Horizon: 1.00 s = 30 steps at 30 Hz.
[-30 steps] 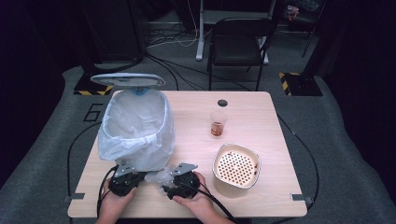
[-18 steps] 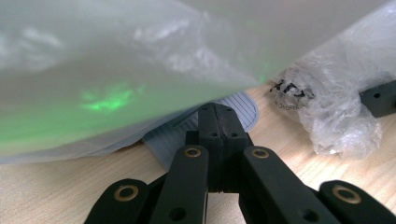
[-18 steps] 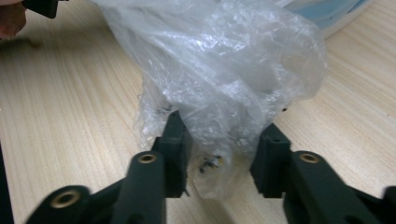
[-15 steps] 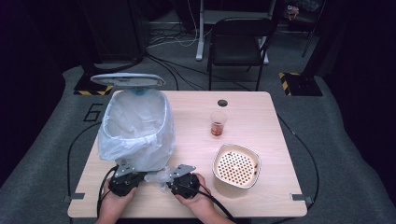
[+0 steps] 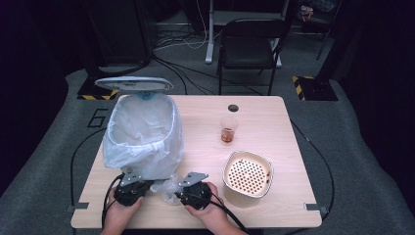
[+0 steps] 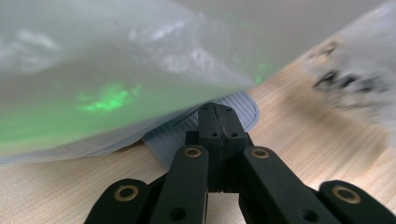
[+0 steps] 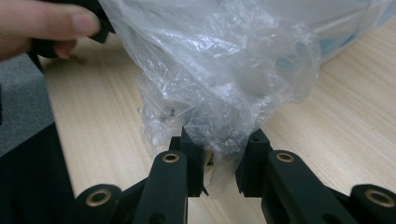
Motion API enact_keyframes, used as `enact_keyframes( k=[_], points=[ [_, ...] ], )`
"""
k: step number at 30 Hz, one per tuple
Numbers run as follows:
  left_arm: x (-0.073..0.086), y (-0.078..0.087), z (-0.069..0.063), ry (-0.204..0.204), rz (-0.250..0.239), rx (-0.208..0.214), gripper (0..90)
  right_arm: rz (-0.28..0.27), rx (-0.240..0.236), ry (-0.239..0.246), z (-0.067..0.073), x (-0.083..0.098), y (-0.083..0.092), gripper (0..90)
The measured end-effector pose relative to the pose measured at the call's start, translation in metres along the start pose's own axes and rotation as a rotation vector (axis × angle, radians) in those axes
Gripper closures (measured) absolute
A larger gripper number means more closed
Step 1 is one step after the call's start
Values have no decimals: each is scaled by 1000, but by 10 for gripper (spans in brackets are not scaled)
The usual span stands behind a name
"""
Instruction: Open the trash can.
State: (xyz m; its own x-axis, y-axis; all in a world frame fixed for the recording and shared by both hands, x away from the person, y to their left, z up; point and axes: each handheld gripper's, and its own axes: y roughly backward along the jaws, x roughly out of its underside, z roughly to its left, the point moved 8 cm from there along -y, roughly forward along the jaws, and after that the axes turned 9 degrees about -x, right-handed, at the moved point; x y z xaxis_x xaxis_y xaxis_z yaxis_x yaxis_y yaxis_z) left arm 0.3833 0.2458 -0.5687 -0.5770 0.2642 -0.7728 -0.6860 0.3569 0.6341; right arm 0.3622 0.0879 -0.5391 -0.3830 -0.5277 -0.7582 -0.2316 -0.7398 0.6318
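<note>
Bag (image 5: 142, 137) lining the bin at the worktop's (image 5: 293, 196) left, loose tail hanging at its near side: right tongs (image 7: 219, 161) have just been closing, tail between the jaws; left tongs (image 6: 218, 121) shut, empty, by the bin's base; next, likely pinch firmly and pull.

Blocked: bagged bin (image 5: 142, 134) filled worktop (image 5: 205, 122) left | Obstacles right: cup (image 5: 228, 129), perforated bowl (image 5: 248, 173) | Free: centre strip between bin and cup lay open.
</note>
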Motion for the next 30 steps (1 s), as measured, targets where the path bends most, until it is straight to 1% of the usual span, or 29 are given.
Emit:
enact_keyframes(
  k=[1, 2, 3, 4, 7, 9, 10, 11, 13, 15, 16, 17, 18, 20, 22, 24, 26, 28, 30],
  points=[
    [0, 0, 0, 0, 0, 1, 900, -5, -6, -4, 2, -2, 3, 766],
    [0, 0, 0, 1, 0, 0, 900, -6, -10, 7, 3, -4, 7, 766],
    [0, 0, -1, 8, -2, 0, 900, -7, -11, 7, 4, -5, 10, 766],
    [-1, -1, -2, 28, -13, 0, 900, -8, -14, 8, 5, -6, 14, 765],
    [-1, -1, -1, 11, -11, 2, 900, -15, -10, 20, 5, -10, 26, 766],
    [-1, -1, -2, 25, -12, 2, 900, -26, -8, 14, 5, -14, 35, 766],
    [-1, -1, -2, 25, -12, 1, 900, -35, -8, 10, 6, -16, 40, 766],
    [0, 0, 0, -7, 5, 2, 900, -43, -8, 14, 6, -19, 45, 767],
    [0, 0, 0, 5, 2, 1, 900, -50, -9, 17, 5, -25, 55, 767],
    [0, 0, 0, 3, 1, 1, 900, -56, -18, 17, 5, -31, 65, 768],
    [0, 0, 0, 3, 1, 1, 900, -62, -20, 9, 6, -34, 69, 767],
    [0, 0, 0, 2, 1, 1, 900, -69, -18, 21, 5, -38, 74, 768],
    [0, 0, 0, 3, 1, 0, 900, -74, -23, 14, 6, -42, 78, 768],
    [0, 0, 0, 4, 1, 1, 900, -85, -30, 21, 5, -49, 87, 767],
    [0, 0, 0, 12, -2, 1, 900, -94, -20, 21, 2, -57, 95, 767],
    [0, 0, 0, 10, 4, -1, 900, -103, -13, 25, -2, -62, 101, 767],
    [0, 0, 0, 10, 4, -1, 900, -106, -3, 25, -6, -68, 108, 767],
    [0, 0, 0, 9, 4, 0, 900, -104, 9, 38, -10, -74, 114, 767],
    [0, 0, 0, 9, 4, 0, 900, -105, 17, 41, -14, -80, 120, 768]
  ],
)
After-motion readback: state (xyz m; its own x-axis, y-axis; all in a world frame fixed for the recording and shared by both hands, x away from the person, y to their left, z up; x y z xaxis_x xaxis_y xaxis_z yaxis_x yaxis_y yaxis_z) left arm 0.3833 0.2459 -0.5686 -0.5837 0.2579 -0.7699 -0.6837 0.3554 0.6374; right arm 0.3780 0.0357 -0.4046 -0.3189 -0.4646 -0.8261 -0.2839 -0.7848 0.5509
